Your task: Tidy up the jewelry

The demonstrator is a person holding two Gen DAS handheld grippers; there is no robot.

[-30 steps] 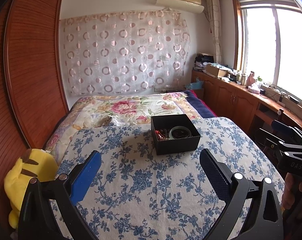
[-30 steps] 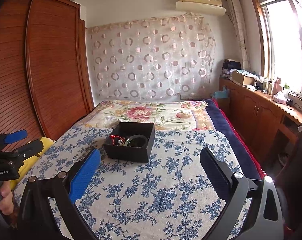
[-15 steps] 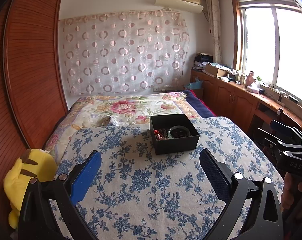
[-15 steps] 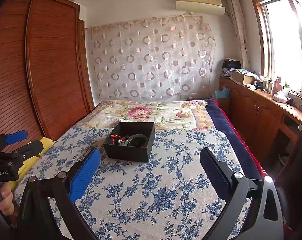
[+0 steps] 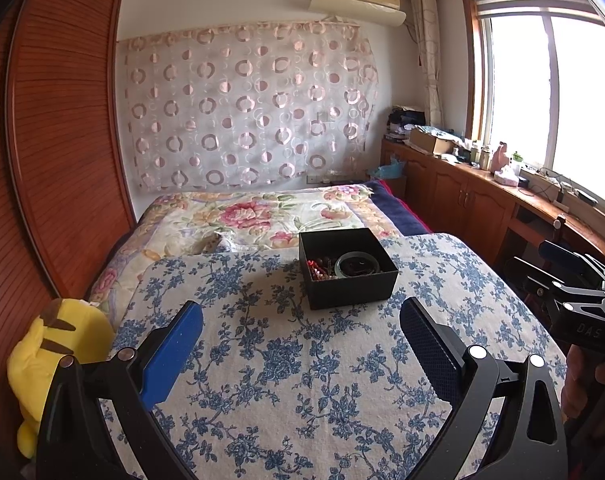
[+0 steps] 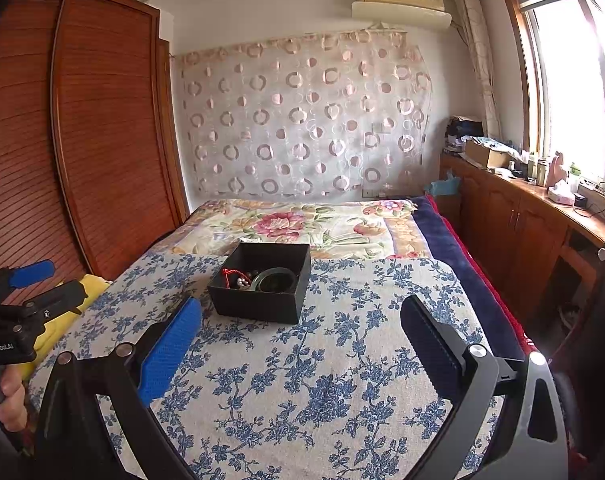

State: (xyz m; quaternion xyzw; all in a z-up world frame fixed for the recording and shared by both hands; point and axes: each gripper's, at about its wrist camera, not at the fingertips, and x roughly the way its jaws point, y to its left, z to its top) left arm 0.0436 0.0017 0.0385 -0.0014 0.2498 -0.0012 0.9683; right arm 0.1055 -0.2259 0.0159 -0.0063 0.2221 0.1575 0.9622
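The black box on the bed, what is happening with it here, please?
A person holds two grippers, both open and empty, above the blue floral blanket. The left gripper and the right gripper both point toward the open black square box, neither touching it. Inside lie a dark green bangle and red beaded jewelry. Nothing has been picked up yet.

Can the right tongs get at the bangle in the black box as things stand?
Probably yes. The right tongs are open and empty, the box has no lid, and only bare bedspread lies between them; the bangle sits uncovered.
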